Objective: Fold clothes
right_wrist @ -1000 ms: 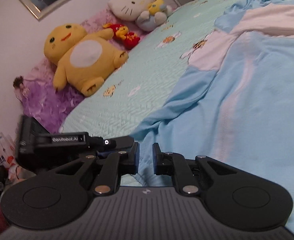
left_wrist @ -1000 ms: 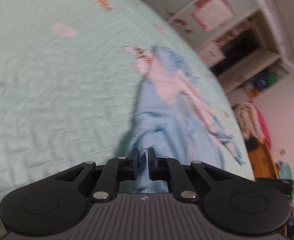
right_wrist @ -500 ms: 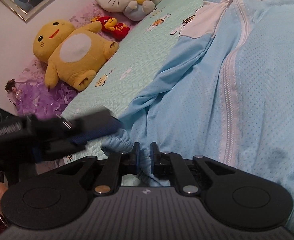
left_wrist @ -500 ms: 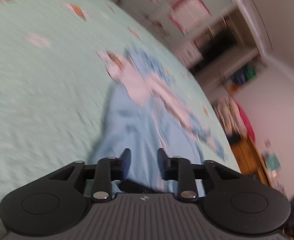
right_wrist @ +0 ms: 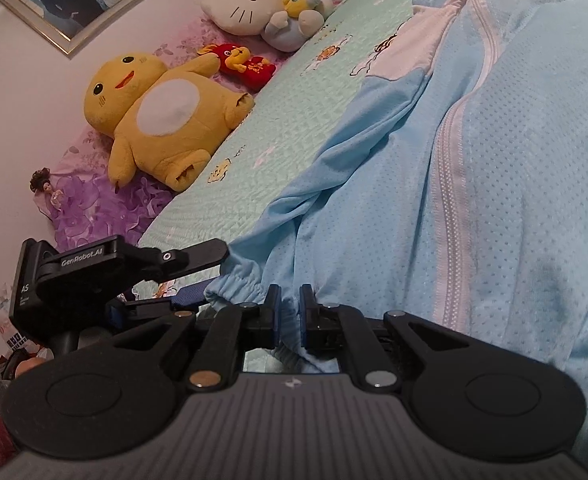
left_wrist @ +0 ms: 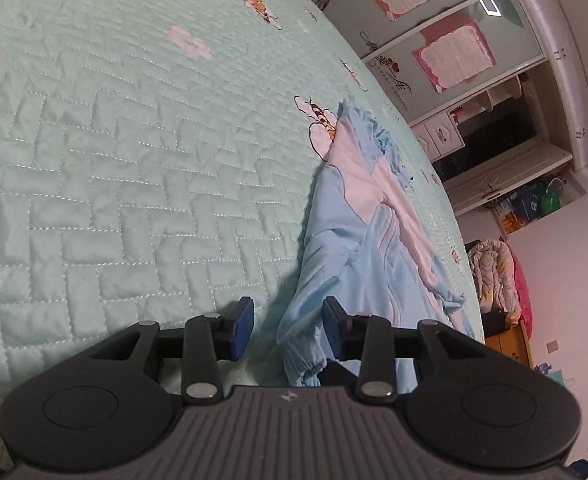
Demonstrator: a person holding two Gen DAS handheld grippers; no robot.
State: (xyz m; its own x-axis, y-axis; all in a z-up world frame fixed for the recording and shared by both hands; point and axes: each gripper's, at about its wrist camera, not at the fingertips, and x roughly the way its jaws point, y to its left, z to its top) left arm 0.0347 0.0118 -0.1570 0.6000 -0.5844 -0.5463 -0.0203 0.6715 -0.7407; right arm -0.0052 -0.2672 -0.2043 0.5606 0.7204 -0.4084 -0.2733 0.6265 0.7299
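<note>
Two grippers meet a light blue jacket [right_wrist: 474, 184]: right gripper [right_wrist: 289, 304] clamps its hem; left gripper [left_wrist: 287, 320], opening, straddles the sleeve cuff [left_wrist: 302, 364].

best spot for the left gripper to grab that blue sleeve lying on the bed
Take the sleeve at its gathered elastic cuff, the nearest, thickest bunch of fabric. It lies between the left gripper fingers, whose jaws are opening. Come in low along the quilt, from the cuff end.
</note>
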